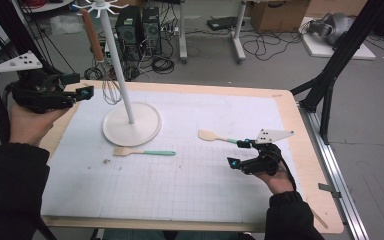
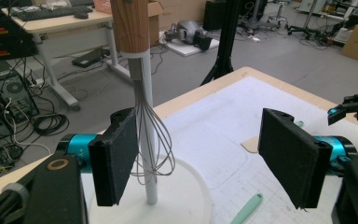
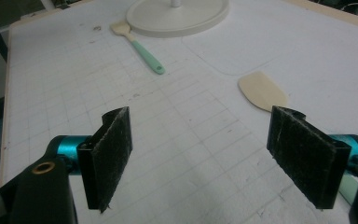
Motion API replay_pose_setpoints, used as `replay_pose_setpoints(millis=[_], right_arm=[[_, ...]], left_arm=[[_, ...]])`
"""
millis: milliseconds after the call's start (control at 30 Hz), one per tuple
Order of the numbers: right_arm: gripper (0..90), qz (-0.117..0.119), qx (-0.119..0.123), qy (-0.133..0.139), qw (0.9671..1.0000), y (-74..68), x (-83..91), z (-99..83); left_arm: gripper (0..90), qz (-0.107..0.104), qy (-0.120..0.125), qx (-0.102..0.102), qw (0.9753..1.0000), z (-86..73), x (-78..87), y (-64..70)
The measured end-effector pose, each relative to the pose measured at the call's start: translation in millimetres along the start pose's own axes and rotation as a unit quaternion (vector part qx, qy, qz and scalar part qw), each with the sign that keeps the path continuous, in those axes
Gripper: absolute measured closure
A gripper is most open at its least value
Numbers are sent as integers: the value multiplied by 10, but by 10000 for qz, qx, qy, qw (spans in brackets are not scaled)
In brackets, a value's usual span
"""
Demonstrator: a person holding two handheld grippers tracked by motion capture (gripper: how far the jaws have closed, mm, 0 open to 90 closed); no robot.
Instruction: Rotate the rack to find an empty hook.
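Whisk (image 2: 150, 140) just beyond open left gripper (image 2: 209, 161) fingers (image 2: 116, 161)

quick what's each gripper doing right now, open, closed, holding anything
Left gripper: open, holding nothing, jaws either side of the wire whisk with wooden handle hanging on the white stand.
Right gripper: open, empty, beside the pale spatula with mint handle.
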State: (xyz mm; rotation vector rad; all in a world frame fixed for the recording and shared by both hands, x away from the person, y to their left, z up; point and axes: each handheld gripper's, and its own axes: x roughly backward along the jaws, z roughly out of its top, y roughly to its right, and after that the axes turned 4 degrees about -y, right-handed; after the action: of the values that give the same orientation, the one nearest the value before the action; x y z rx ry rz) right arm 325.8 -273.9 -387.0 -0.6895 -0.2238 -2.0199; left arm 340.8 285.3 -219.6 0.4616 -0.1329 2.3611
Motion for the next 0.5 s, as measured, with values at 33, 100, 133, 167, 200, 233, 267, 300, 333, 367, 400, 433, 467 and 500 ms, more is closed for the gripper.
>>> replay_pose_setpoints(millis=[33, 100, 133, 167, 200, 233, 267, 300, 333, 367, 400, 433, 467, 500], right_arm=[[212, 1, 2, 5, 10000, -1, 0, 0], [212, 3, 13, 13, 10000, -2, 3, 1], [212, 0, 10, 13, 10000, -1, 4, 1], [212, -4, 15, 7, 10000, 0, 4, 1], [211, -1, 12, 11, 10000, 0, 3, 0], [211, 1, 7, 7, 10000, -1, 3, 0], [211, -2, 13, 5, 10000, 0, 2, 0], [212, 1, 4, 2, 10000, -2, 0, 0], [212, 0, 11, 3, 10000, -2, -3, -1], [212, 19, -7, -18, 10000, -9, -3, 0], [212, 13, 1, -25, 10000, -10, -4, 0], [212, 21, 13, -27, 10000, -10, -5, 0], [211, 15, -1, -26, 10000, -9, -4, -1], [211, 15, -15, -17, 10000, -9, -3, -1]], left_arm=[[293, 31, -24, -14, 10000, -12, -7, 0], [293, 42, -70, -12, 10000, -42, -20, -3], [293, 55, -69, -16, 10000, -59, -26, -4], [294, 57, -66, -4, 10000, -75, -31, -5], [294, 51, -75, -9, 10000, -91, -33, -8], [294, 55, -79, -12, 10000, -108, -38, -9], [294, 60, -61, 12, 10000, -124, -44, -6], [296, 61, -61, 19, 10000, -141, -48, -6], [295, 64, -55, 32, 10000, -158, -54, -5], [295, 64, -62, 40, 10000, -175, -59, -3], [295, 62, -56, 50, 10000, -194, -68, 1], [295, 63, -77, 34, 9999, -211, -75, 7], [295, 64, -71, 47, 9999, -229, -87, 16], [296, 66, -99, 30, 9999, -246, -92, 22]])
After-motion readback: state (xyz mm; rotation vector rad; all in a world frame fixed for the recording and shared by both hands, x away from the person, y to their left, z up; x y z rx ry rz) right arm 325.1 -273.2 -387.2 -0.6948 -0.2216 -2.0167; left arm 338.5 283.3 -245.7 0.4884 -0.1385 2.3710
